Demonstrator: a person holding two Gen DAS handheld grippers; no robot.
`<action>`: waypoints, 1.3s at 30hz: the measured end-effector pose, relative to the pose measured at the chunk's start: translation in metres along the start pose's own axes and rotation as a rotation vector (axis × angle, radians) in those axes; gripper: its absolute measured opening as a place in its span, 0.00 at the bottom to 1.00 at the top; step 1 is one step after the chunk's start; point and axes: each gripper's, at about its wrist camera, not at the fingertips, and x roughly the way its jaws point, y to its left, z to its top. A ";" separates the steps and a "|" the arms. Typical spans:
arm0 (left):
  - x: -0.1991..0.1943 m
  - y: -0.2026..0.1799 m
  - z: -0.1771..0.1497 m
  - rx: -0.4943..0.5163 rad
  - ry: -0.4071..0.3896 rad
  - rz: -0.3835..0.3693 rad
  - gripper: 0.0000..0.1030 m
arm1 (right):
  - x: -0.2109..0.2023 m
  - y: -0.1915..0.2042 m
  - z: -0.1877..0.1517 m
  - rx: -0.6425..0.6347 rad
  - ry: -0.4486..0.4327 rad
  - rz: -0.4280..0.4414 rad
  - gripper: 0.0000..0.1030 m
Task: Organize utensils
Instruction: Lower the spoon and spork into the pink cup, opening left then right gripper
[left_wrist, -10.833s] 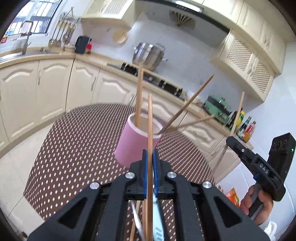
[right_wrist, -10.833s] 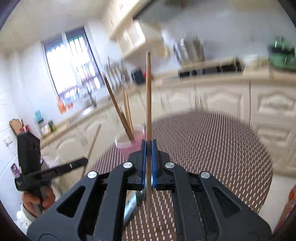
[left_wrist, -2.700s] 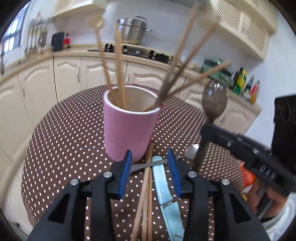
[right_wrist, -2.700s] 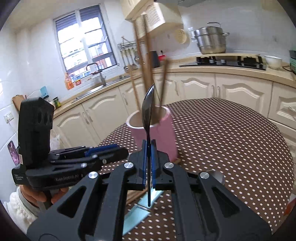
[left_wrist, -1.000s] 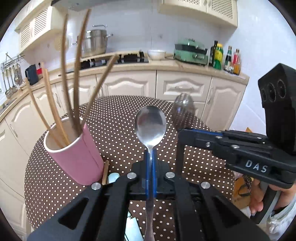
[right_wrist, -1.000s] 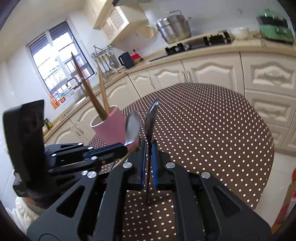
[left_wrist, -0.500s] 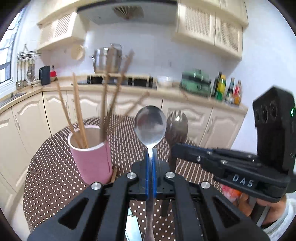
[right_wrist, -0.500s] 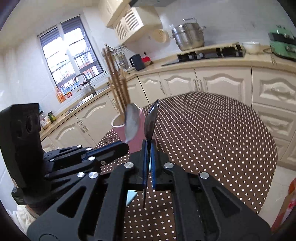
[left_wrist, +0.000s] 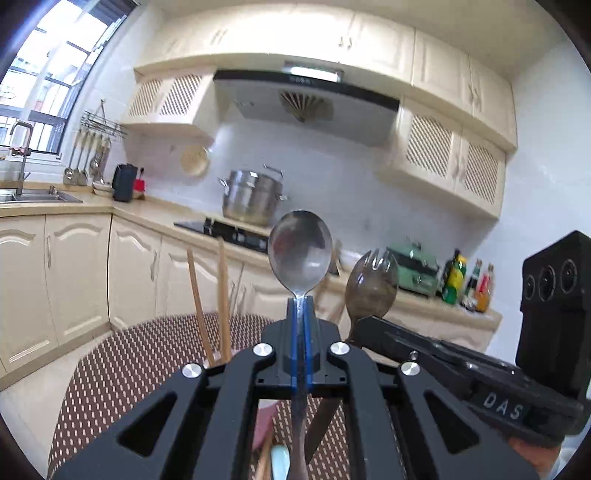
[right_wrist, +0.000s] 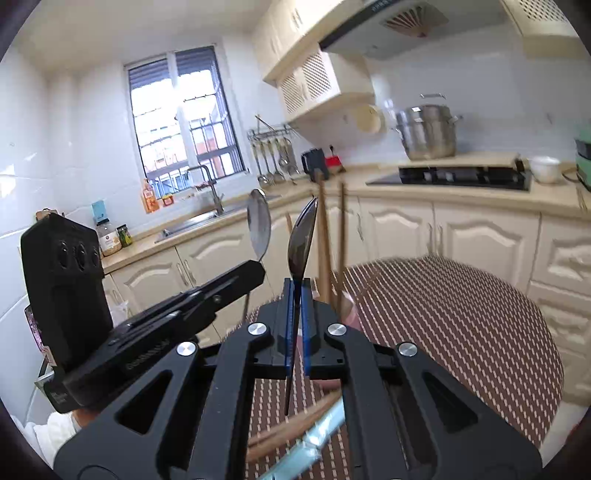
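Shiny steel round-bowled spoon (left_wrist: 300, 254) stands upright, handle clamped between blue pads of the left black two-finger gripper (left_wrist: 301, 314), jaws closed on it. Dark metal spork with short tines (left_wrist: 371, 288) is pinched upright in the right black gripper (right_wrist: 295, 291), just beside the spoon. Below, wooden chopsticks (left_wrist: 221, 295) stick out of a pink cylindrical cup (right_wrist: 349, 312) on the brown polka-dot round table (right_wrist: 461, 314); loose chopsticks (right_wrist: 291, 424) and a pale-blue-handled utensil (right_wrist: 314, 435) lie there.
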 end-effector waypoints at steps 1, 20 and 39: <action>0.005 0.002 0.003 -0.003 -0.016 0.005 0.03 | 0.005 0.003 0.003 -0.012 -0.011 -0.003 0.04; 0.079 0.043 0.002 -0.058 -0.160 0.141 0.03 | 0.065 -0.005 0.016 -0.105 -0.071 -0.077 0.04; 0.062 0.042 -0.004 -0.083 -0.088 0.159 0.37 | 0.066 -0.003 0.016 -0.116 -0.043 -0.086 0.04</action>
